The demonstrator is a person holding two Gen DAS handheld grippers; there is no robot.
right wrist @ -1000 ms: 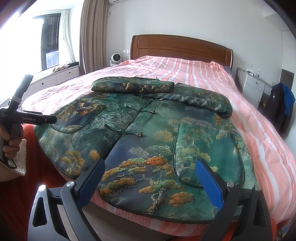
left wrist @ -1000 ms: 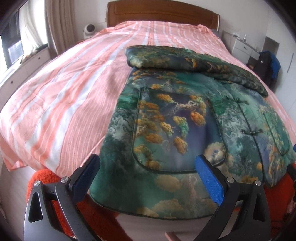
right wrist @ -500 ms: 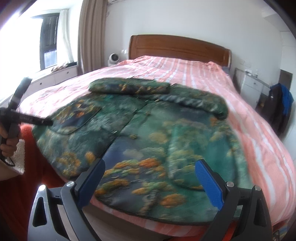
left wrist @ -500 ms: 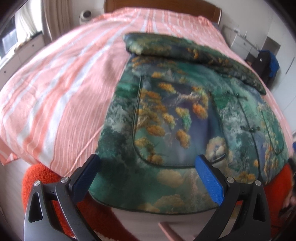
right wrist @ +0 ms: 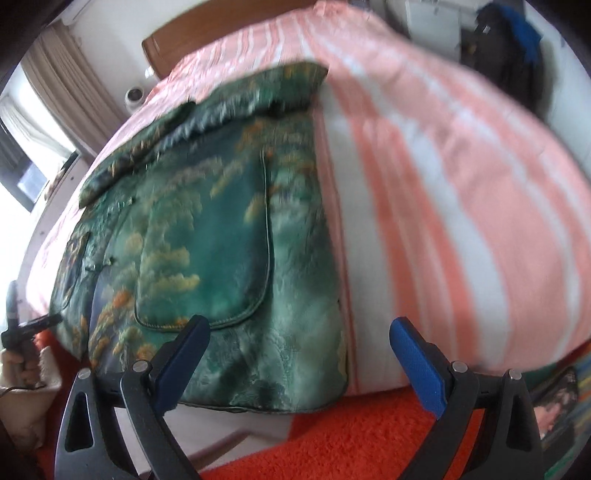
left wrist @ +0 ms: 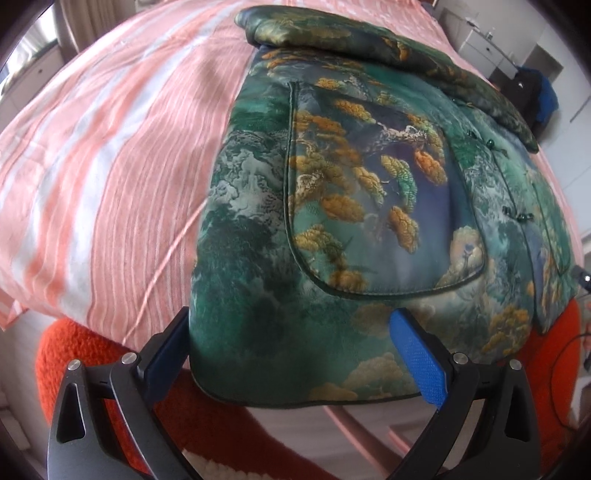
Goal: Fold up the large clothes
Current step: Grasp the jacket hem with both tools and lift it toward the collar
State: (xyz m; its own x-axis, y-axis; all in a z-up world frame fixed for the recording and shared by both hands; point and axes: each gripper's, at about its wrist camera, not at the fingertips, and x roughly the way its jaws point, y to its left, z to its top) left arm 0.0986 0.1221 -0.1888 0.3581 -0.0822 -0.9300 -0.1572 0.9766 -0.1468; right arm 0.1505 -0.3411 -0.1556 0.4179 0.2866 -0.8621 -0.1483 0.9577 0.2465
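A large green padded jacket (left wrist: 351,206) with gold tree patterns lies flat on the bed, its sleeves folded across the top, its hem hanging over the foot edge. It also shows in the right wrist view (right wrist: 221,240). My left gripper (left wrist: 291,354) is open, its blue fingers (left wrist: 417,354) straddling the jacket's lower left hem corner. My right gripper (right wrist: 299,362) is open around the lower right hem corner. The left gripper also appears at the far left of the right wrist view (right wrist: 22,328).
The bed has a pink and white striped sheet (left wrist: 110,147) and a wooden headboard (right wrist: 207,33). An orange rug (right wrist: 351,435) lies at the bed's foot. A dark bag (right wrist: 506,48) and white cabinet (left wrist: 484,44) stand at the right.
Both grippers have moved down and closer to the jacket's hem. The right gripper has swung toward the right hem corner, the left toward the left corner. Both stay open.
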